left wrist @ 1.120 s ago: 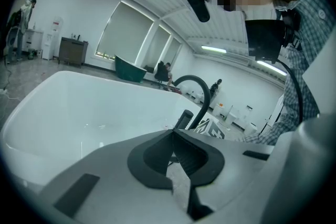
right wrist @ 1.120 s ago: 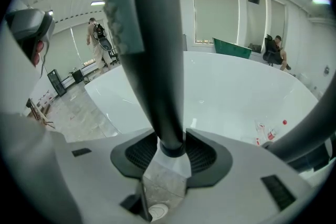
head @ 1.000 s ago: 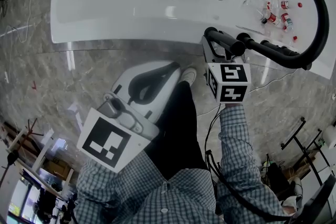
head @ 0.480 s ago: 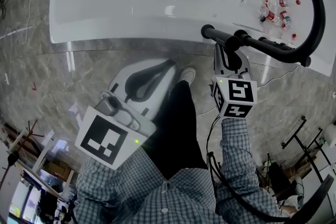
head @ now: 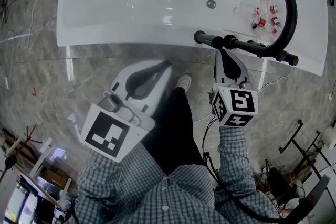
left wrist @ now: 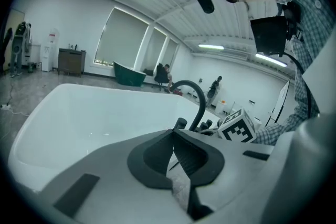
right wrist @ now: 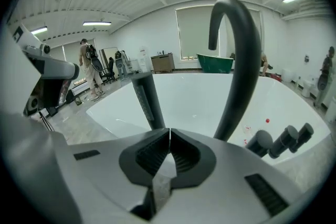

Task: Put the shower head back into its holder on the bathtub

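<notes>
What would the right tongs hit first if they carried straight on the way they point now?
Most likely the upright shower head, which stands just ahead and slightly left of the shut right tongs. Depth is unclear: they might slip between it and the curved spout and go into the tub.

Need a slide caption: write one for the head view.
Right gripper, shut and empty, near the black shower head on the white bathtub rim.

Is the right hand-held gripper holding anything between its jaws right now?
No, the right hand-held gripper has its jaws pressed together with nothing between them.
</notes>
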### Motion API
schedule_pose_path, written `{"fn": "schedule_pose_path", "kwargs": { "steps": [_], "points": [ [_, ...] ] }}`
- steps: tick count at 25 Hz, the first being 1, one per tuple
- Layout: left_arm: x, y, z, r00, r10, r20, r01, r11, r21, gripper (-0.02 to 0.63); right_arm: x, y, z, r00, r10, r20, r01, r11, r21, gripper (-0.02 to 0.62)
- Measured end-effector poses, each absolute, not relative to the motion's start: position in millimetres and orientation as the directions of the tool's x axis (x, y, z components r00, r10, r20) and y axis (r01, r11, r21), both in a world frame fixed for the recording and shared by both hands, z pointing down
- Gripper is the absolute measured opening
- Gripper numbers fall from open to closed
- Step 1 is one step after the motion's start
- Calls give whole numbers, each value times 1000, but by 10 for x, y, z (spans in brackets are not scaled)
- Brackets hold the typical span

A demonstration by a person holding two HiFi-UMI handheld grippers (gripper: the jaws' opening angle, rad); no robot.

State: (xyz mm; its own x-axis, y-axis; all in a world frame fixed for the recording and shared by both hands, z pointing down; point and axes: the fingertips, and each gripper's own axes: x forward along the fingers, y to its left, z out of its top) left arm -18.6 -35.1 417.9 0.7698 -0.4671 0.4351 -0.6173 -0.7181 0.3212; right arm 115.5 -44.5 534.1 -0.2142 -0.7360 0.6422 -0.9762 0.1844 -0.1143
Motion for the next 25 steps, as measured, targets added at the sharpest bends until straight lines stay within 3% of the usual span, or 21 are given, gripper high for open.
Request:
{"fn": "schedule_pose_path", "kwargs": {
  "steps": [25],
  "points": [
    [35,-244,2223,781,-535,323,-603,-780,168,9,1471,-216,2646,-213,-906,364,-975,172,-143,18]
  ]
}}
